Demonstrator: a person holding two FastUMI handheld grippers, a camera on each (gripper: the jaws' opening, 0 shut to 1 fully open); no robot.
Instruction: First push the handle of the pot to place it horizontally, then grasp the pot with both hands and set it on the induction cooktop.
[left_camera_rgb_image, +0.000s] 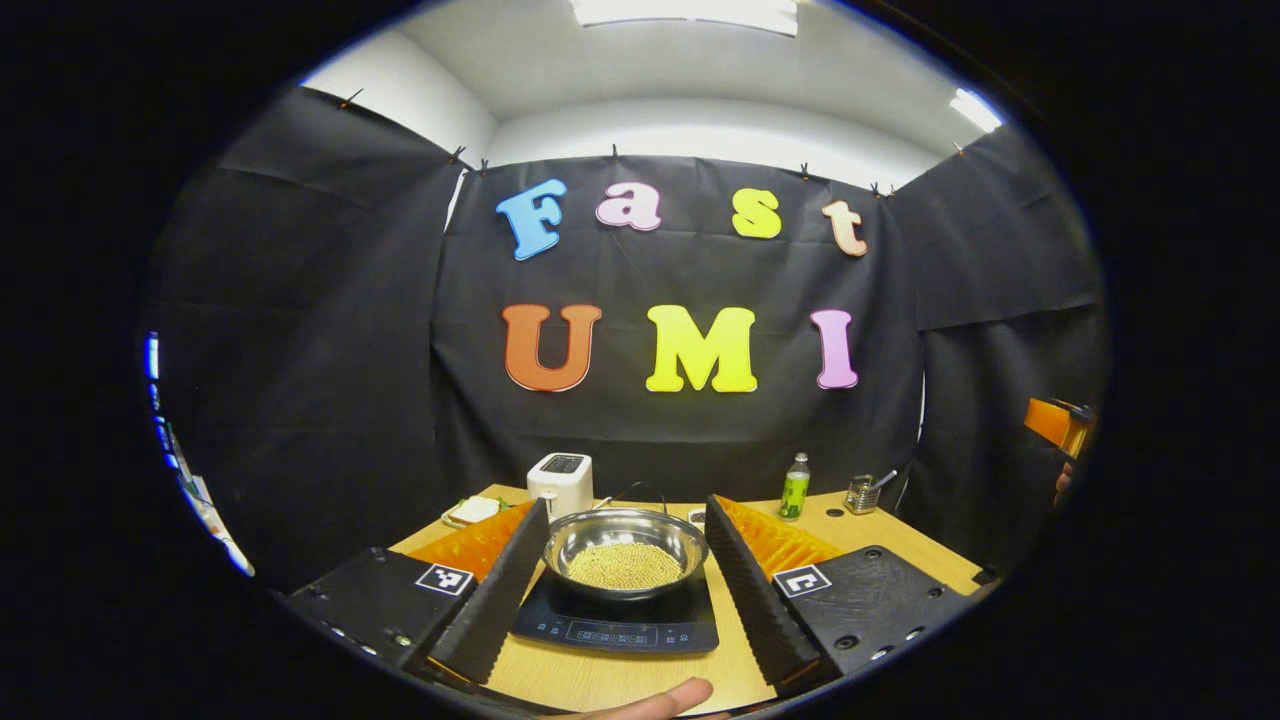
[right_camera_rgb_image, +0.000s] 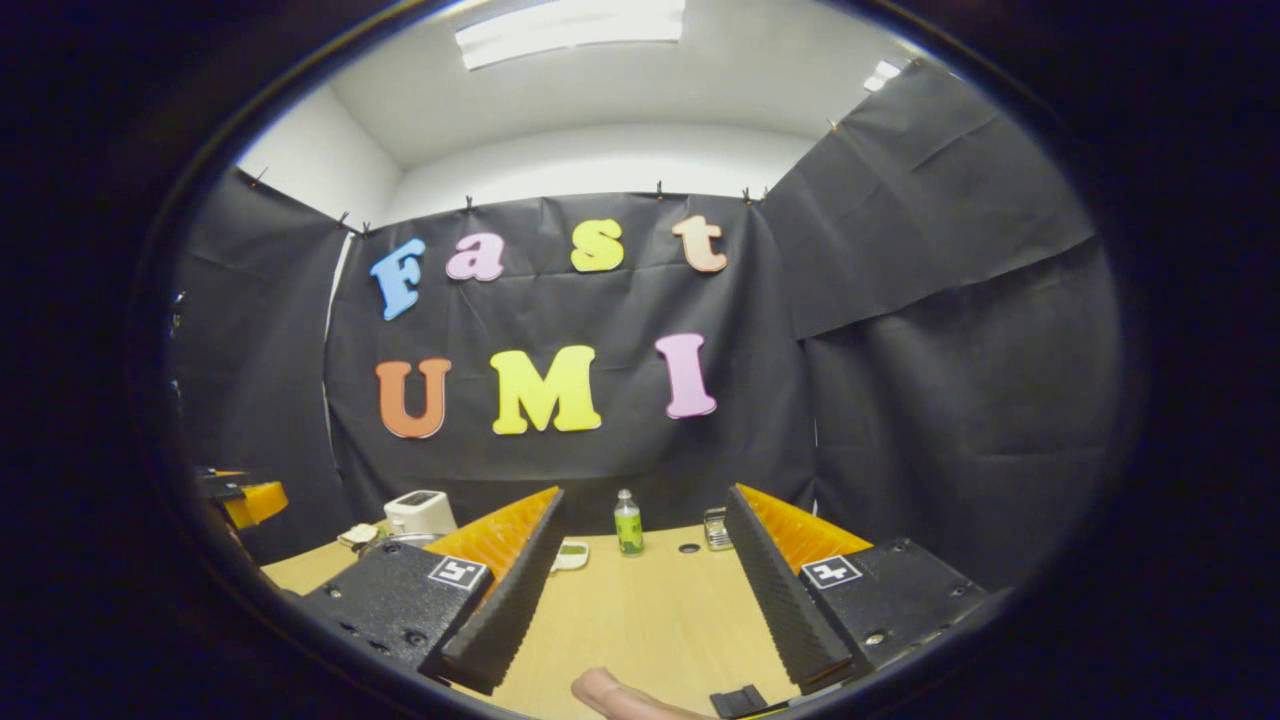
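Observation:
A steel pot (left_camera_rgb_image: 625, 550) holding yellowish beans sits on the black induction cooktop (left_camera_rgb_image: 615, 622) in the left gripper view. A thin dark loop curves just behind its rim; I cannot tell whether that is its handle. My left gripper (left_camera_rgb_image: 626, 515) is open, with one finger on each side of the pot and apart from it. At the right edge of this view, the right gripper (left_camera_rgb_image: 1055, 425) is held in a hand. In the right gripper view, my right gripper (right_camera_rgb_image: 645, 500) is open over bare table (right_camera_rgb_image: 650, 610), with the pot's rim (right_camera_rgb_image: 400, 542) far left.
Along the back of the wooden table (left_camera_rgb_image: 900, 540) stand a white toaster (left_camera_rgb_image: 561, 480), a green bottle (left_camera_rgb_image: 795, 487) and a metal caddy (left_camera_rgb_image: 862, 493). A plate with food (left_camera_rgb_image: 472, 512) lies at the left. A thumb (left_camera_rgb_image: 660, 700) shows at the bottom edge.

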